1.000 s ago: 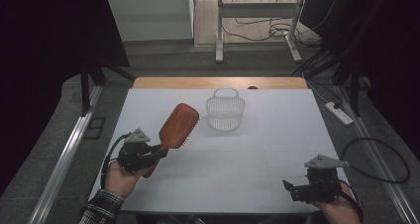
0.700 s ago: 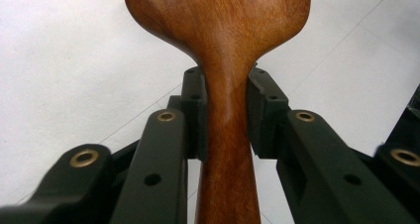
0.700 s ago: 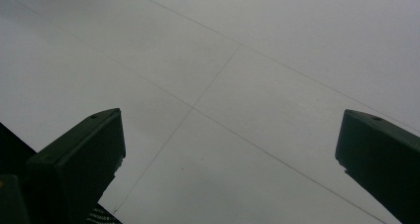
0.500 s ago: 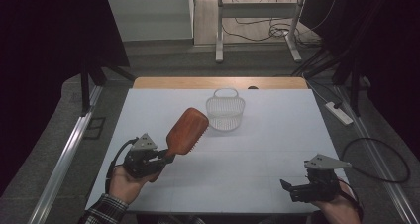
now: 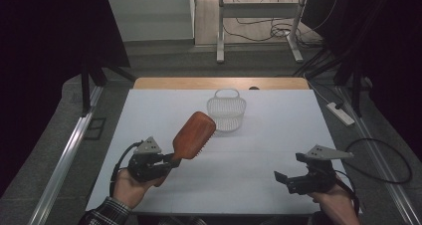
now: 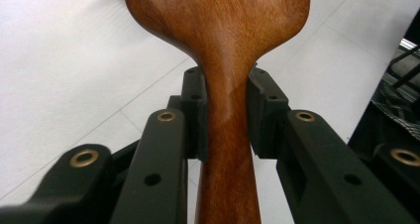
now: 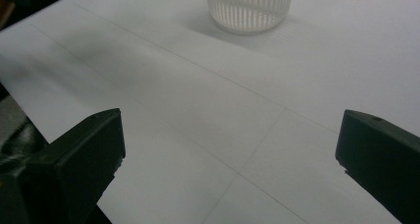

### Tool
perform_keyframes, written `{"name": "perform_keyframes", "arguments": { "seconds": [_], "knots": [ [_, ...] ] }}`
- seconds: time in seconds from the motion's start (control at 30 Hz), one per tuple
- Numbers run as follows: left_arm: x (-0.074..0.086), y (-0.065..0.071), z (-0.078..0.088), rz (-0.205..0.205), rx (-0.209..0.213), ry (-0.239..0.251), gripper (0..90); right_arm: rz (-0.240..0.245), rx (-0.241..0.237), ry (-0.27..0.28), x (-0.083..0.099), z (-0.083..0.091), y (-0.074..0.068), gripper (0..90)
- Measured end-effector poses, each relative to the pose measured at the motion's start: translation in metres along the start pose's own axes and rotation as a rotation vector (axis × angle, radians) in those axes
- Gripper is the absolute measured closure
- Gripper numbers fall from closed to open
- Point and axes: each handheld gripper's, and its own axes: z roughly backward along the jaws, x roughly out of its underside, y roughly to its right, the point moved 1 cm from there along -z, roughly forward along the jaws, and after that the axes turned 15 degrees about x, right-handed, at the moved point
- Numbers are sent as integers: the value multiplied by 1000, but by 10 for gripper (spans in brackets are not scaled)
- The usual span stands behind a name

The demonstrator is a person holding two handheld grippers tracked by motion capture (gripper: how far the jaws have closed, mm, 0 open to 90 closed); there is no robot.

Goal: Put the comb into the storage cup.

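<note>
the basket (image 5: pixel 227 109) stands alone on the far middle of the desk (image 5: pixel 278 135). bare desk lies to the left, right and near side of the basket. the brush (image 5: pixel 193 135), raised in the left hand-held gripper (image 5: pixel 171 160), slants up just near-left of the basket, crowding that side.

White table (image 5: pixel 278 135), faint seam lines across its top, also seen in the right gripper view (image 7: pixel 208 85). Wooden strip (image 5: pixel 174 83) along its far edge. Grey floor around it. Metal rail (image 5: pixel 69 155) on the floor at left. White power strip (image 5: pixel 340 113) on the floor at right, black cable loop (image 5: pixel 393 158) near it. Behind the table: white panel (image 5: pixel 149 16), metal stand legs (image 5: pixel 219 31), tangled cables (image 5: pixel 259 28). Sides dark.
</note>
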Motion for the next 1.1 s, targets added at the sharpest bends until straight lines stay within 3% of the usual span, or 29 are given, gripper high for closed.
{"name": "perform_keyframes", "arguments": {
  "seconds": [0.23, 0.4, 0.73, 1.1],
  "knots": [
    [-3, 4, -5, -13, 29, 1, 726, -19, -73, 26, -11, -6, -4, 0],
    [-4, 5, -8, -19, 44, 0, 726, -24, -114, 15, -16, -12, -10, 0],
    [-8, 5, -12, -23, 59, -3, 726, 3, -153, 6, -29, -23, -24, 0],
    [-14, 6, -17, -25, 85, 4, 726, -21, -209, 19, -45, -35, -35, 0]
  ]
}}
